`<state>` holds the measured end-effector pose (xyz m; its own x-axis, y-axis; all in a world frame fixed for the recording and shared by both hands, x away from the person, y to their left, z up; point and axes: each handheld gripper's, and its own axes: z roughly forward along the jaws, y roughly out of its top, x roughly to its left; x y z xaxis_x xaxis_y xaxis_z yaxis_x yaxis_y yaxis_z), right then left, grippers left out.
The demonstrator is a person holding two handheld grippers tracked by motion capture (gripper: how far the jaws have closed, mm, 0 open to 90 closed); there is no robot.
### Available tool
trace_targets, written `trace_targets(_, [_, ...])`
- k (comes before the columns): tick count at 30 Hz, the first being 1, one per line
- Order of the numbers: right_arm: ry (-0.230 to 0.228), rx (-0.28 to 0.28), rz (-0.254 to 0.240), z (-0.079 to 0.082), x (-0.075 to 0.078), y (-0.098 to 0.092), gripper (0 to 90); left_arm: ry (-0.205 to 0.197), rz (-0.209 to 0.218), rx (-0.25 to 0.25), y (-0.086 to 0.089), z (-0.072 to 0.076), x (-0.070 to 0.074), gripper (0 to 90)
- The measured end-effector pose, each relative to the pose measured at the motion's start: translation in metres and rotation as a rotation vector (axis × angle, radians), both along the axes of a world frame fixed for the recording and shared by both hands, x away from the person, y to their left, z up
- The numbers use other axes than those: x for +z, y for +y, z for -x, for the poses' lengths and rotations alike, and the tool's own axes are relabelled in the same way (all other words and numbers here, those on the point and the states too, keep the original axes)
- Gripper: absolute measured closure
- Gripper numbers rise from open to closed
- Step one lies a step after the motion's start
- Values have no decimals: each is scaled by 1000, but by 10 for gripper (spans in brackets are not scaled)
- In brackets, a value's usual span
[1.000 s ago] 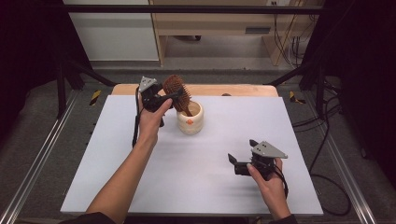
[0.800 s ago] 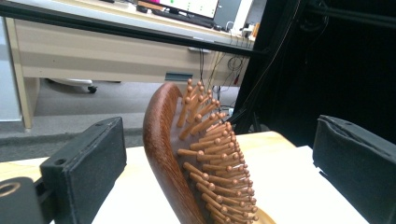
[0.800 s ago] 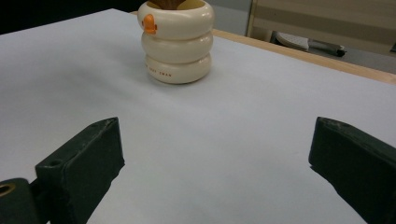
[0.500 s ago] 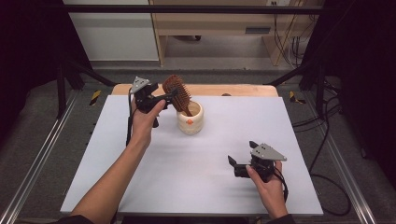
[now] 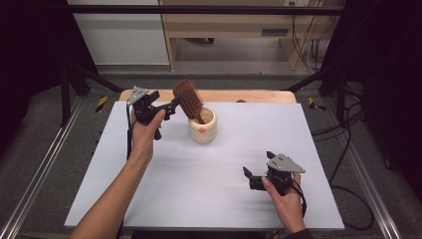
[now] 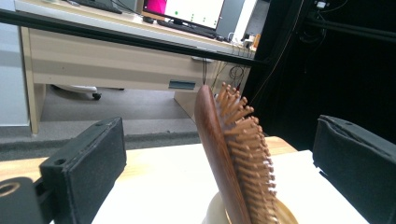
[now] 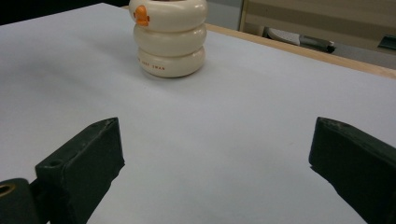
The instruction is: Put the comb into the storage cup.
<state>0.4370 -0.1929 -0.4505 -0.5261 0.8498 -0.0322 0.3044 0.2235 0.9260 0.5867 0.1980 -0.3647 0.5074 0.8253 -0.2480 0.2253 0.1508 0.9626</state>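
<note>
I see one wooden hairbrush standing tilted, handle down, in one cream ringed cup at the far middle of the white tabletop. My left gripper straddles the brush head, jaws spread and not touching (the high view hides that gap). My right gripper rests low near the front, jaws spread, nothing between them.

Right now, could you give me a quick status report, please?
Left gripper open, jaws either side of hairbrush. Brush stands in cream cup. Right gripper open, idle on table.
</note>
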Motion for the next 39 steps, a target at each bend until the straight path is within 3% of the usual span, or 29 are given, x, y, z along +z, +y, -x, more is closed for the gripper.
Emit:
trace_targets(3, [2,-3,4,0,-1,1,36,-6,-17,-5,3,6,0,24])
trace_targets(12, [9,-13,-4,-2,-2,1,34,-14,-18,6,18,15,7,26])
trace_targets(17, [-1,-12,-3,0,-2,1,35,-25,-59,-2,21,20,12,25])
trace_targets(21, [-6,-13,-5,0,-2,1,35,-29,-45,-4,24,24,15,25])
trace_targets(27, [-8,-11,-13,0,-2,1,40,-52,-99,-16,27,33,21,25])
trace_targets(39, [-25,0,-41,2,0,-2,50,-59,-131,-3,40,47,35,19])
